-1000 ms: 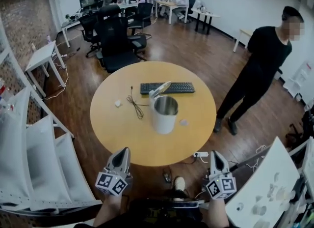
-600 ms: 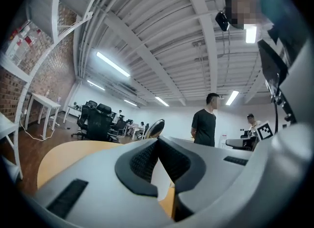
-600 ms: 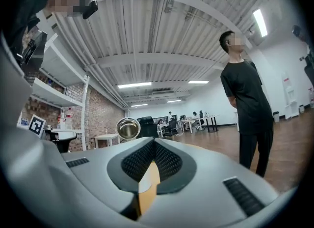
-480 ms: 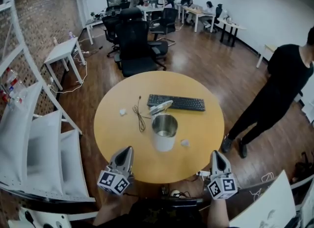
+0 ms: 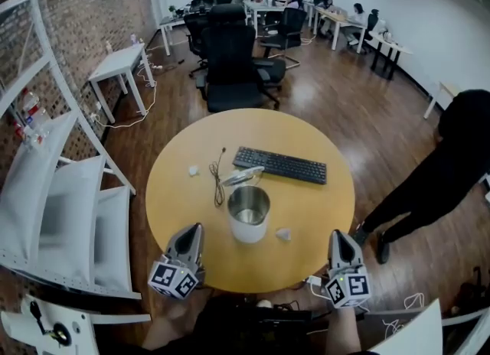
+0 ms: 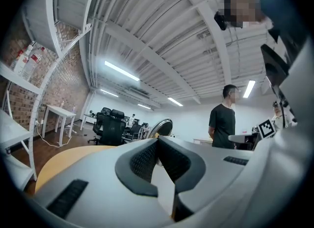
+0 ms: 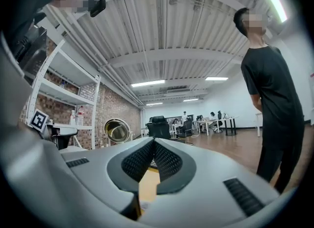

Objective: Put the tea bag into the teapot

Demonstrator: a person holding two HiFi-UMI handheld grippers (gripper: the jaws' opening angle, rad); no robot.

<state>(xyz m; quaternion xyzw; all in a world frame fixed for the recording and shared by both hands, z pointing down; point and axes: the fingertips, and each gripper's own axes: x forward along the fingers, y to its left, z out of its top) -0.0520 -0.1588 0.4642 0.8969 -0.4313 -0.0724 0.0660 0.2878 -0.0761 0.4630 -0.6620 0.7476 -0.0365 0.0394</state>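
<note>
White teapot [image 5: 249, 213], lid [image 5: 243, 175] flipped open, steel inside, stood mid-table [image 5: 172, 208]. A small white tea bag [image 5: 283, 233] lay just beside it, toward the right edge. The gripper views caught only the raised lid; the head view showed the keyboard [image 5: 280, 165] and cable [image 5: 217, 174]. Left gripper [image 5: 195, 228] and right gripper [image 5: 339, 236] were at the near edge, jaws closed on nothing, with bare wood ahead of them.

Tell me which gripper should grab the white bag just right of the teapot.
Right, probably: the tea bag lies right of the teapot, nearer the right gripper, shut and empty.
</note>
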